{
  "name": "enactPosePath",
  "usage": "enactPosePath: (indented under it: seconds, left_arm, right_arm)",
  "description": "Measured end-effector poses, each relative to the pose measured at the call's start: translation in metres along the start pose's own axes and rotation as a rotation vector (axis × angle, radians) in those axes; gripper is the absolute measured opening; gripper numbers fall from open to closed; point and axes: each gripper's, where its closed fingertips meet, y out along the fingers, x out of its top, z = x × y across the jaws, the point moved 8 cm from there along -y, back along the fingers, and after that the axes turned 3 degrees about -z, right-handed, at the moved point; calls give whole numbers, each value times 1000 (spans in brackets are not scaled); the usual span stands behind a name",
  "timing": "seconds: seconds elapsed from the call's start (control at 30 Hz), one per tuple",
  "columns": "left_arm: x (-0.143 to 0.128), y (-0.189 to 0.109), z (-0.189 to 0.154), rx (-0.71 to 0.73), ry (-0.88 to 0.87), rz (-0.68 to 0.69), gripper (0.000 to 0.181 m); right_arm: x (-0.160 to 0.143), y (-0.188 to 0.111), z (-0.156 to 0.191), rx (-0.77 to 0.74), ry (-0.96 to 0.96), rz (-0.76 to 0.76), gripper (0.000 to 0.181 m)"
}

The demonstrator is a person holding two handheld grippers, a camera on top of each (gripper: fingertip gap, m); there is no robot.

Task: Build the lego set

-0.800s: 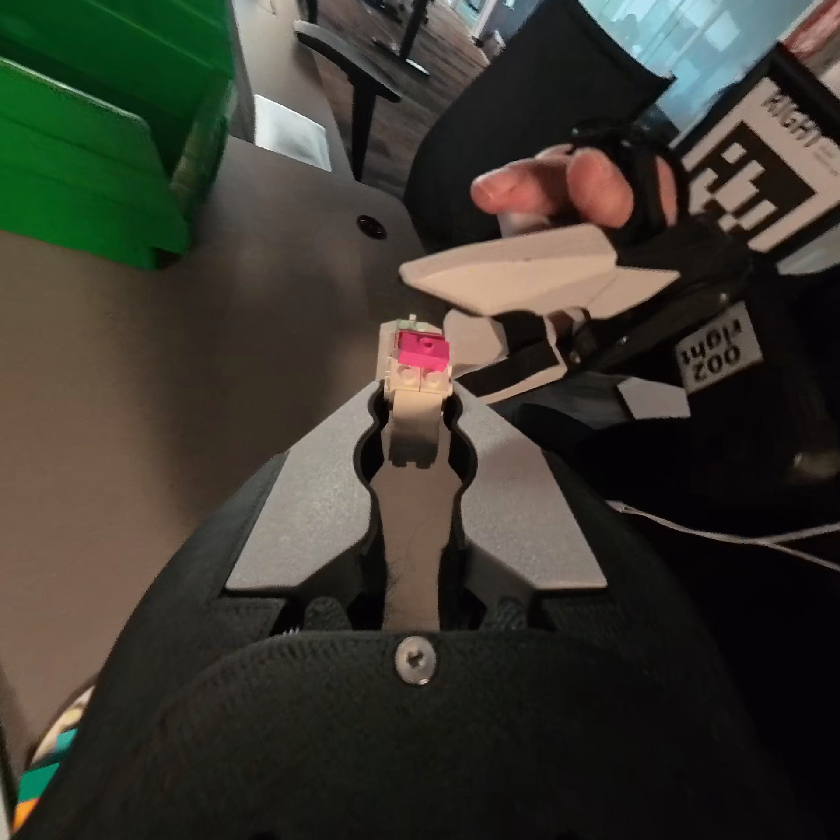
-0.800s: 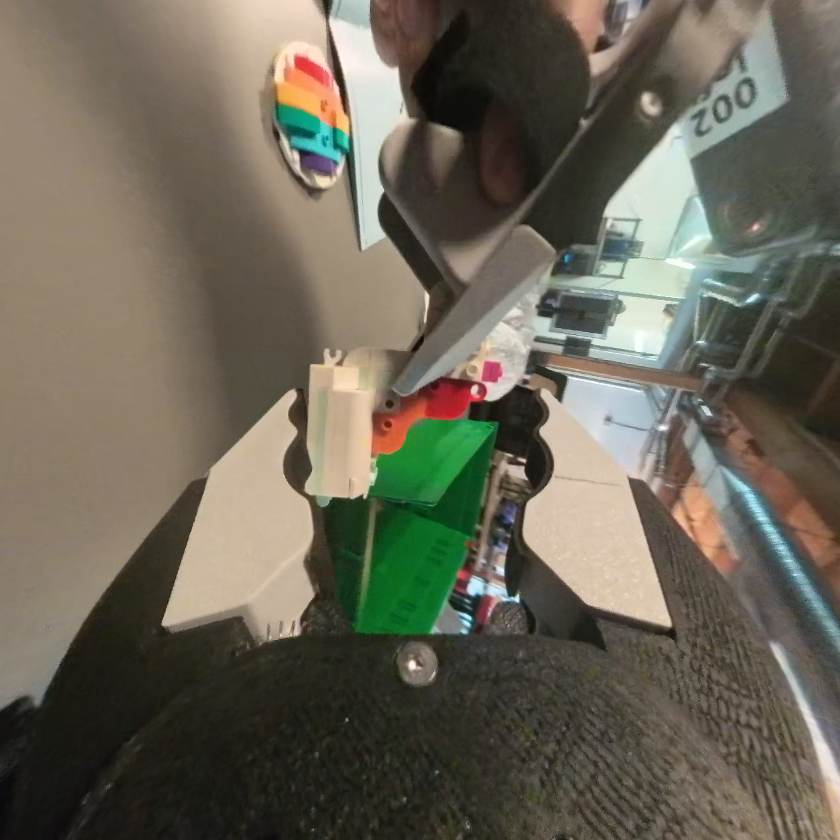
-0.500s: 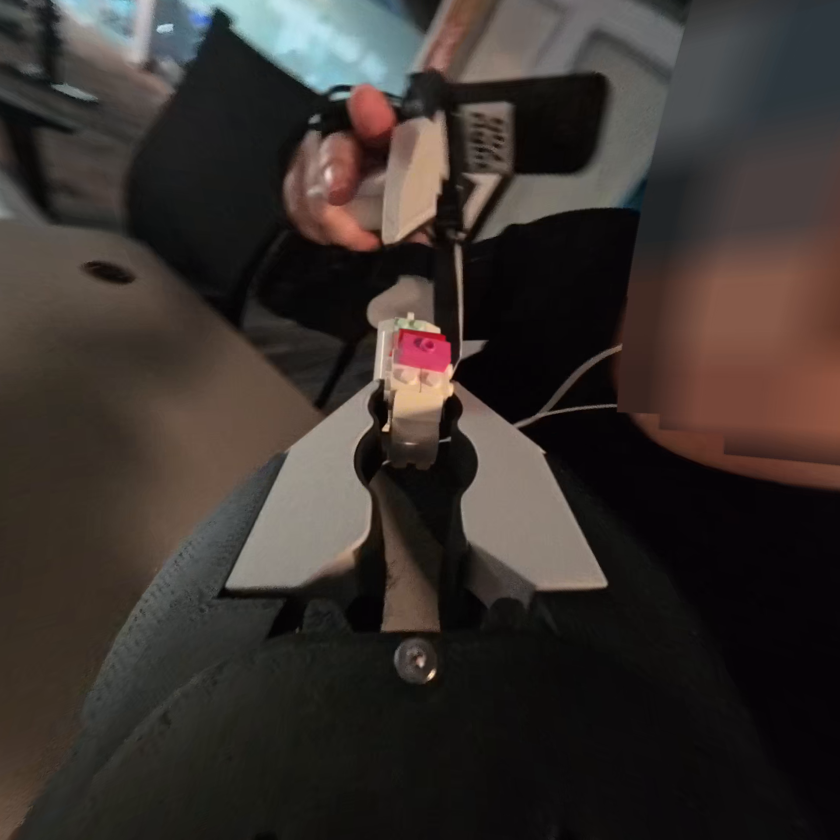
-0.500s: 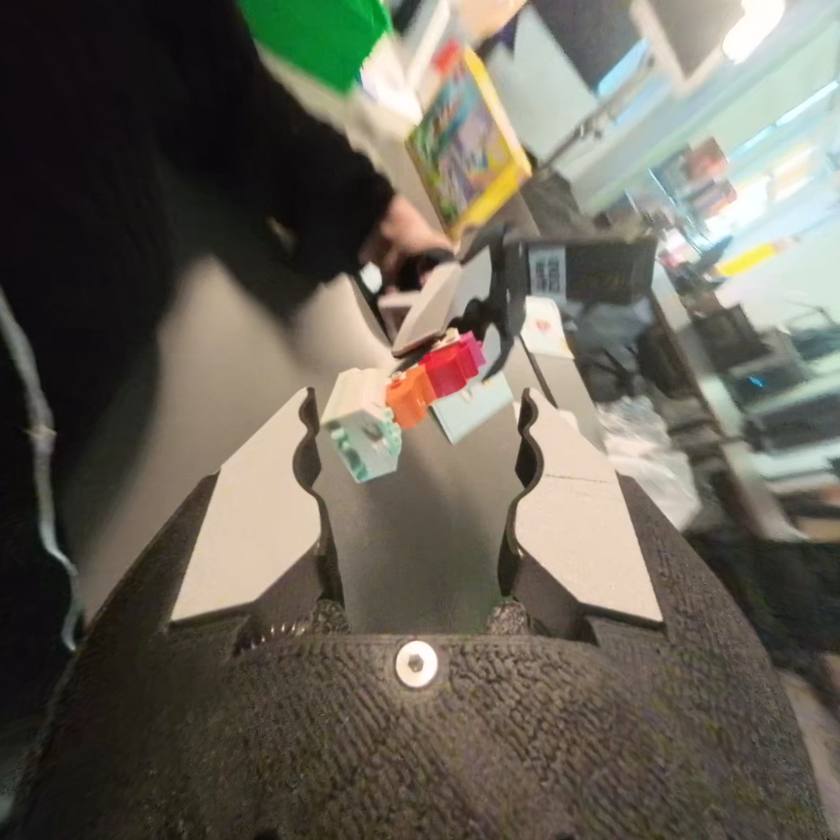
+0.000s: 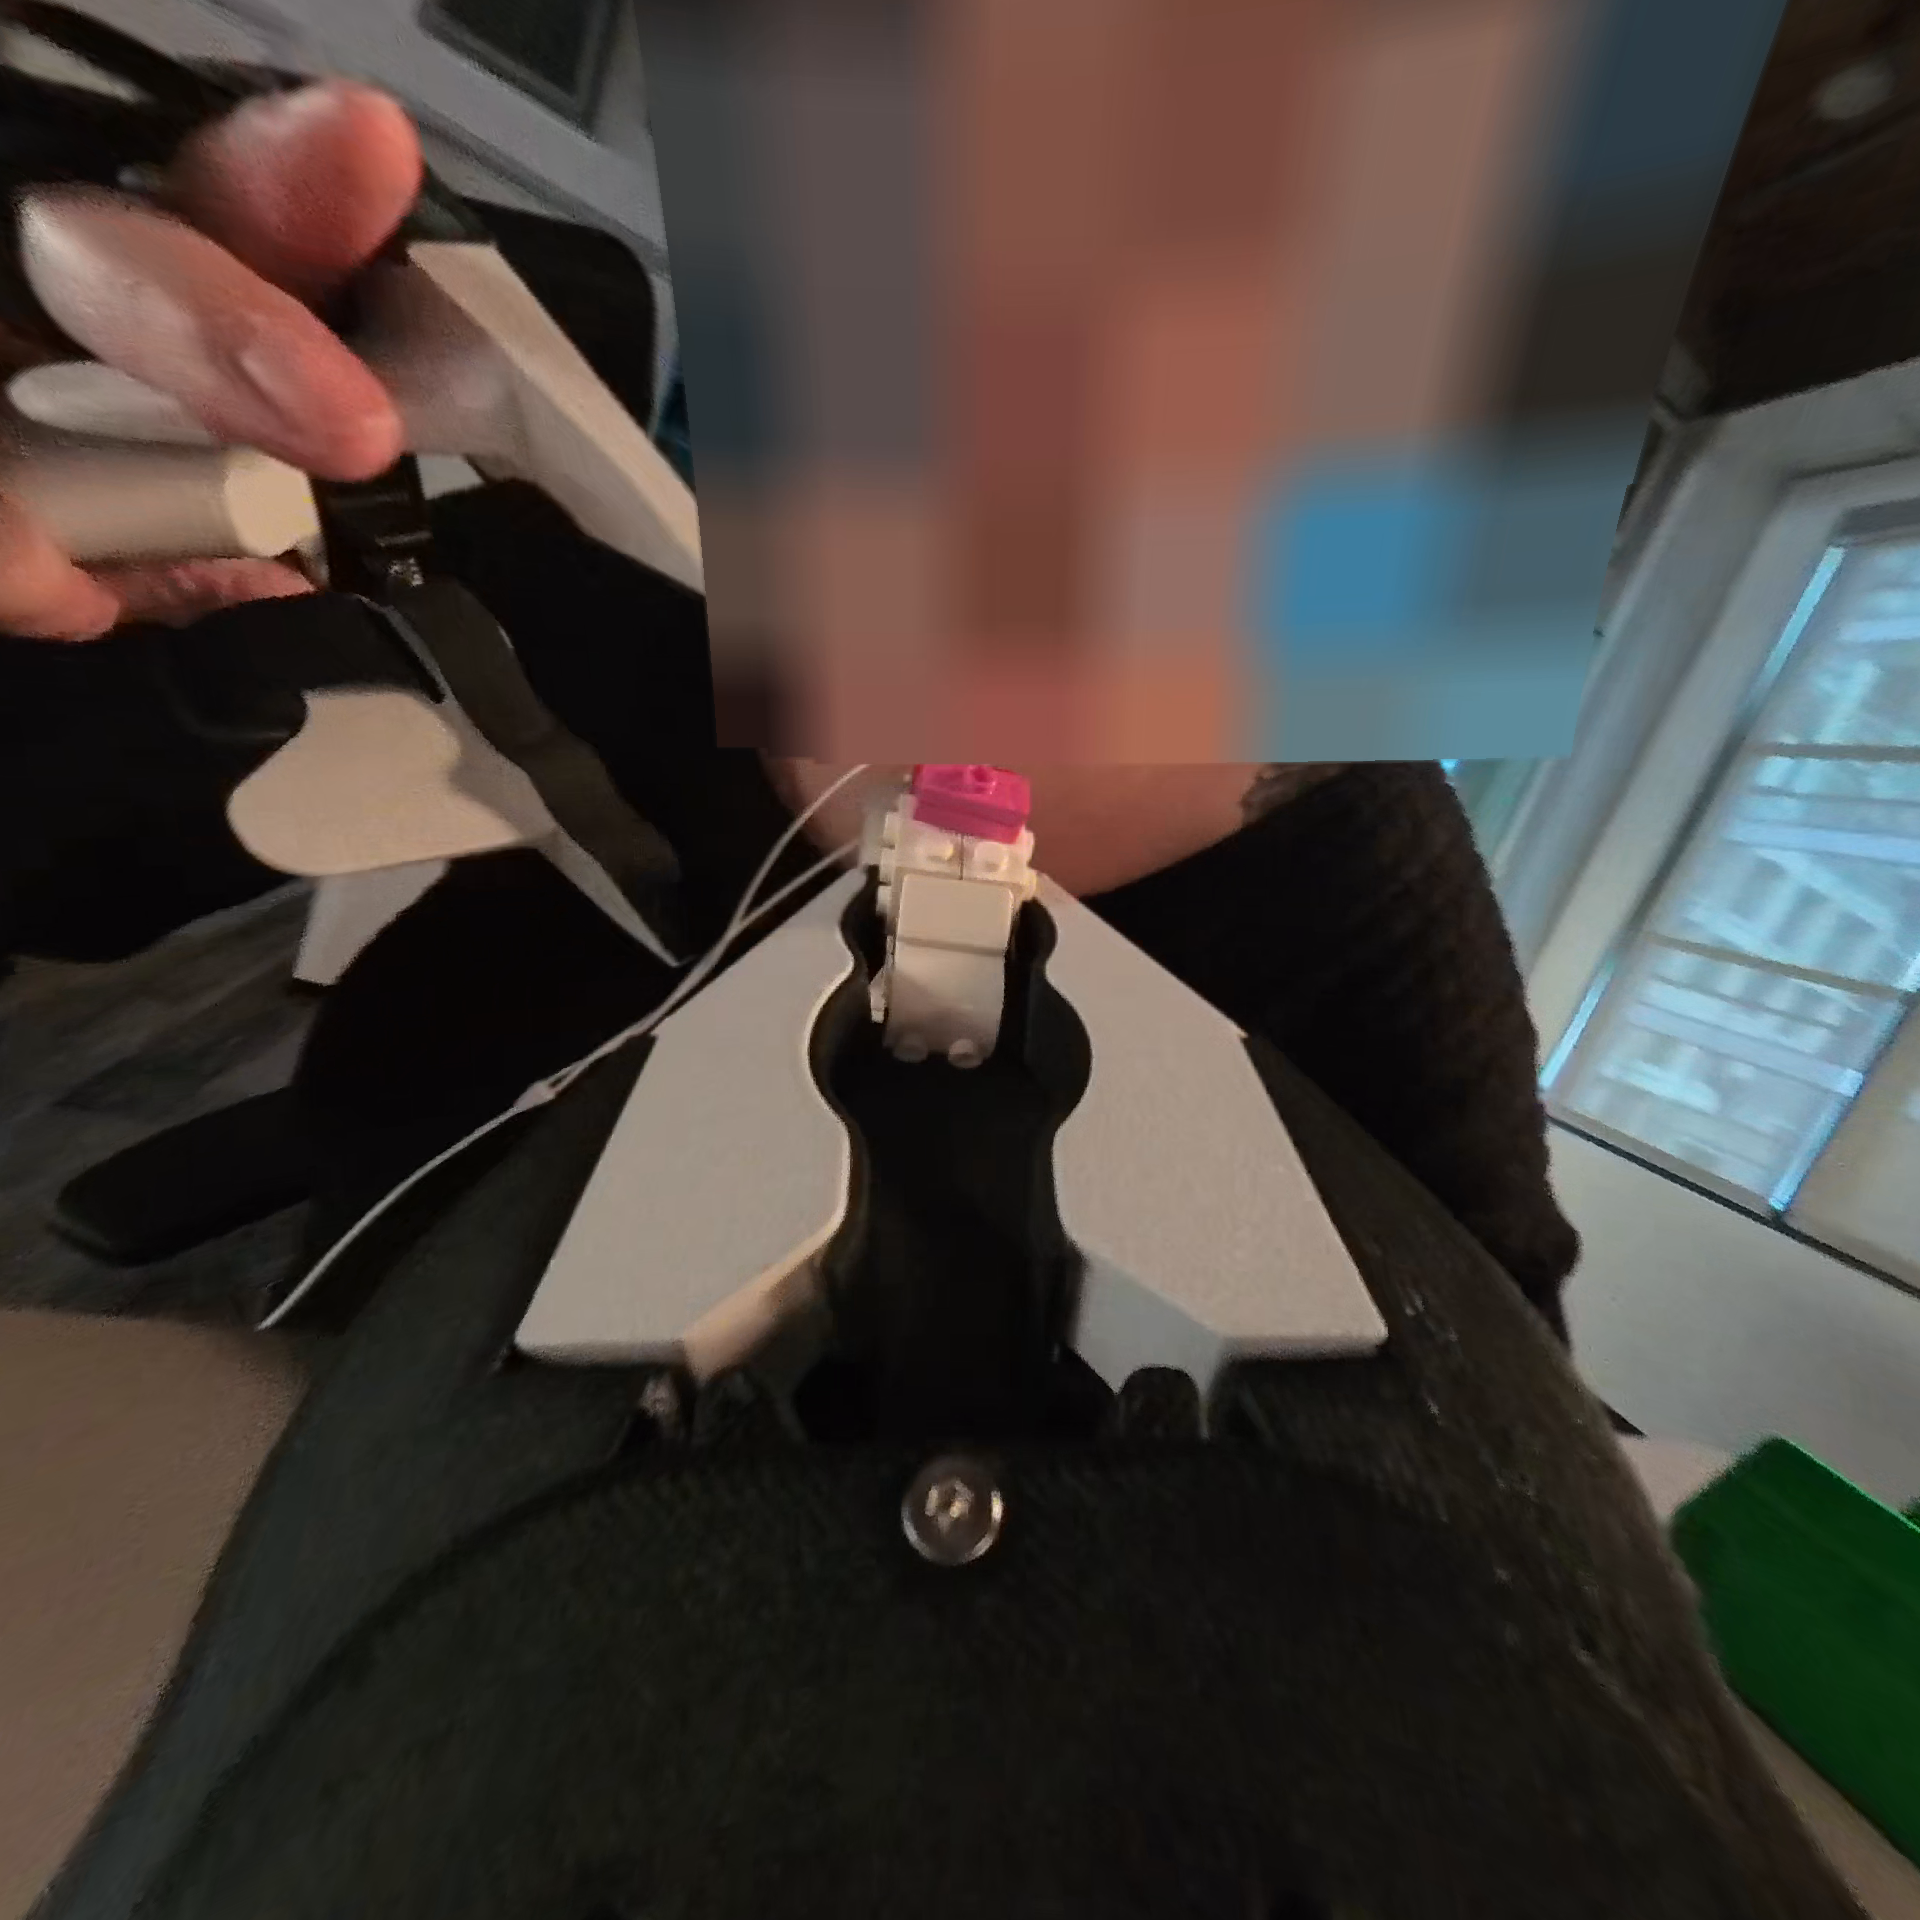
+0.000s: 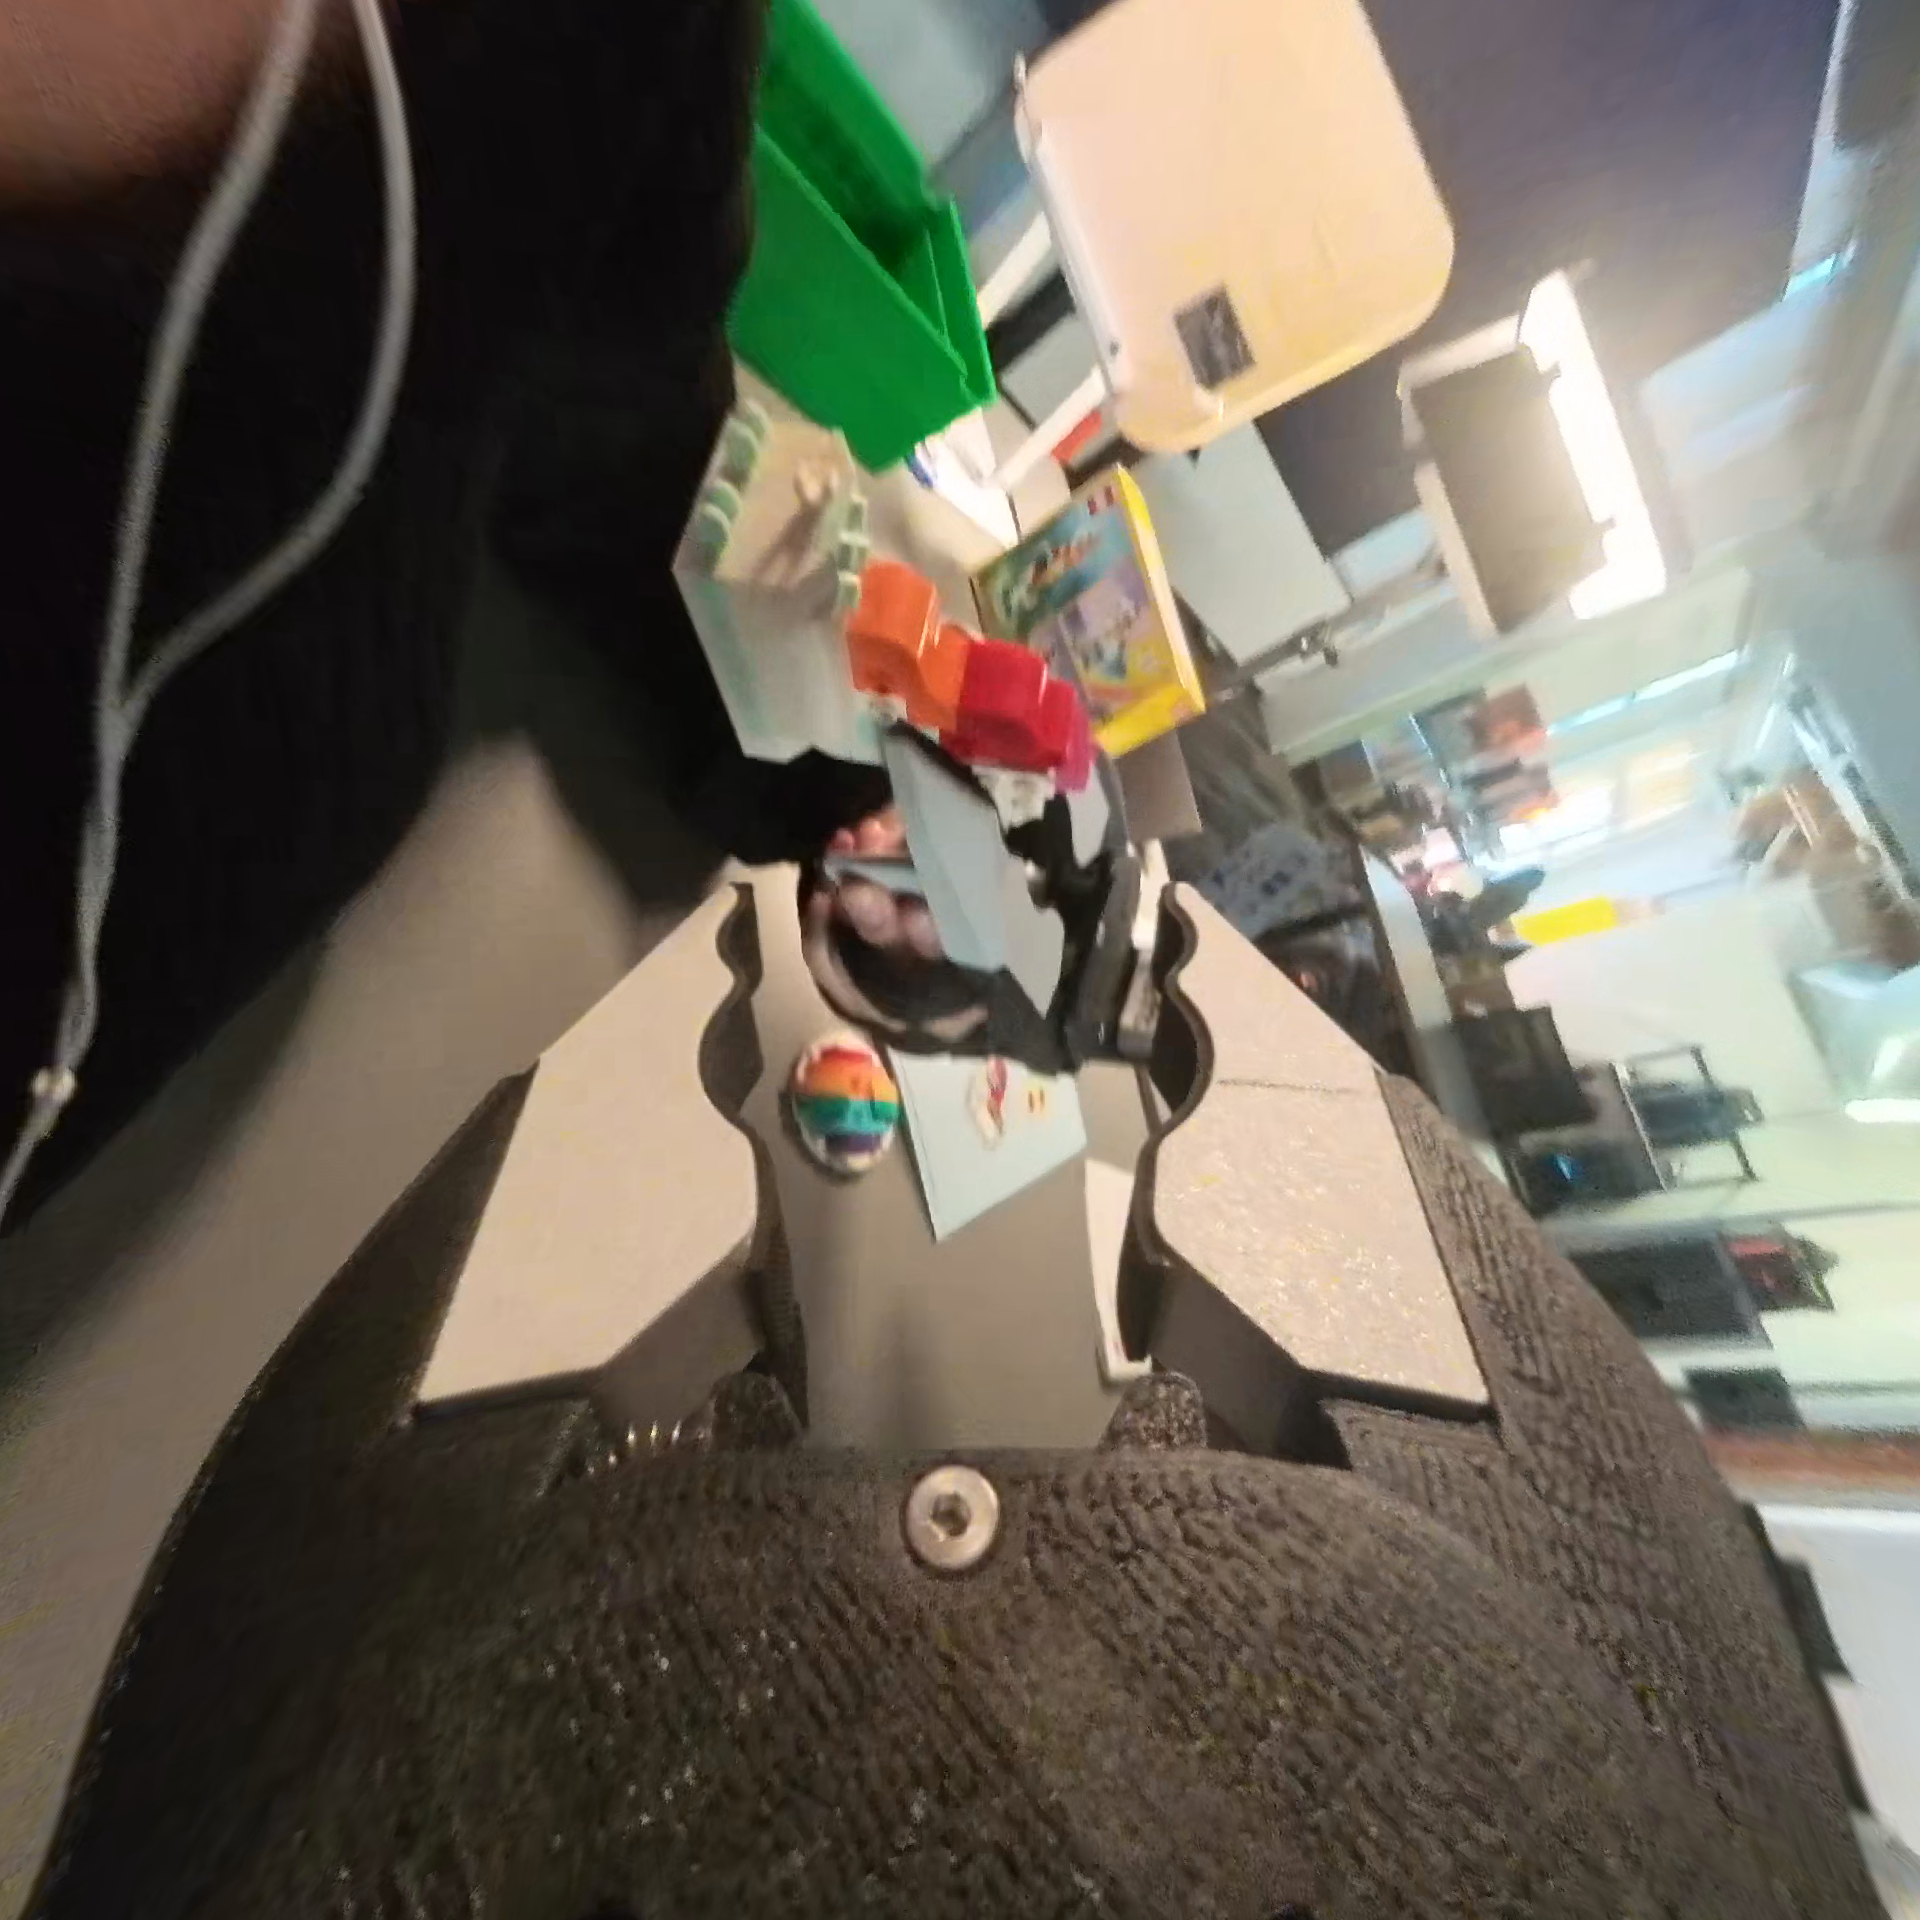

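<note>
Both grippers have pale grey wedge-shaped jaws on textured black bodies, each with one silver screw [image 6: 951,1515]. The person wears a black knit sweater [image 5: 1382,935], a thin white cable [image 6: 156,312] trailing over it.

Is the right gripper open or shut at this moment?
Open. In its own wrist view the right gripper shows a wide gap with nothing between its fingers; the lego assembly sits in the left gripper.

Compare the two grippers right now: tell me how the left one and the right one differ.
The left gripper is shut on the lego assembly; the right gripper is open and holds nothing. The left gripper's fingers sit close, pinching white bricks; the right gripper's fingers stand wide apart, with the table showing between them. Both have grey fingers on black bodies.
</note>
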Motion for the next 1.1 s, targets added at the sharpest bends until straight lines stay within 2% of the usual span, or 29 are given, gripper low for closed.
enactPosePath:
  seconds: [0.17, 0.3, 0.6, 0.73, 0.8, 1.1]
  left_arm:
    - [-3, 11, -6, -98, -10, 39, 23]
    - [-2, 13, -8, -166, -2, 9, 23]
    - [-1, 9, -5, -195, -8, -39, 23]
    - [1, 7, -7, -210, 8, -64, 23]
    - [1, 6, -6, -209, 12, -68, 23]
    - [1, 6, -3, -207, 17, -88, 23]
  right_arm:
    - [16, 12, -2, 52, 67, -180, 75]
    - [17, 19, -5, 66, 95, -250, 74]
    - [10, 35, 2, 59, 20, -180, 85]
    - [9, 45, 5, 25, 2, -156, 101]
    - [12, 48, 5, 2, 12, -181, 103]
    - [13, 50, 4, -87, 30, -239, 77]
